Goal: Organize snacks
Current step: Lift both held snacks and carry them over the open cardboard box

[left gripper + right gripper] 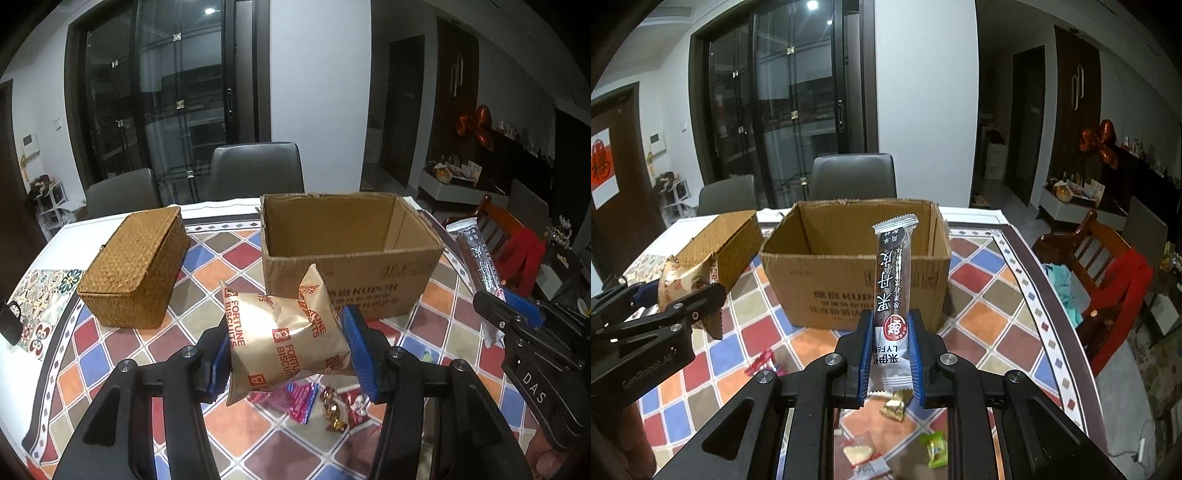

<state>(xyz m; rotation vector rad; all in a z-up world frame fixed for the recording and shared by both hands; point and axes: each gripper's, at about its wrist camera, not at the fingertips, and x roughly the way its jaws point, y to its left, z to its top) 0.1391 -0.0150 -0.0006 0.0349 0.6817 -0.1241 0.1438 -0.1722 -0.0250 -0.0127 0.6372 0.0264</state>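
My left gripper (pixel 286 343) is shut on a gold Fortune Biscuits packet (pixel 284 332), held above the table just in front of the open cardboard box (pixel 351 291). My right gripper (pixel 889 343) is shut on a long dark snack stick with a white end (pixel 893 280), held upright in front of the same box (pixel 849 288). The box looks empty inside. The right gripper with its stick (pixel 480 266) shows at the right of the left wrist view. The left gripper with its packet (pixel 685 280) shows at the left of the right wrist view.
A closed woven basket (pixel 136 269) stands left of the box. Small loose candies lie on the patterned tablecloth below the grippers: a pink wrapper (pixel 299 400), a gold one (pixel 895 402), a green one (pixel 934 448). Chairs stand behind the table, and a wooden chair (pixel 1108 273) at the right.
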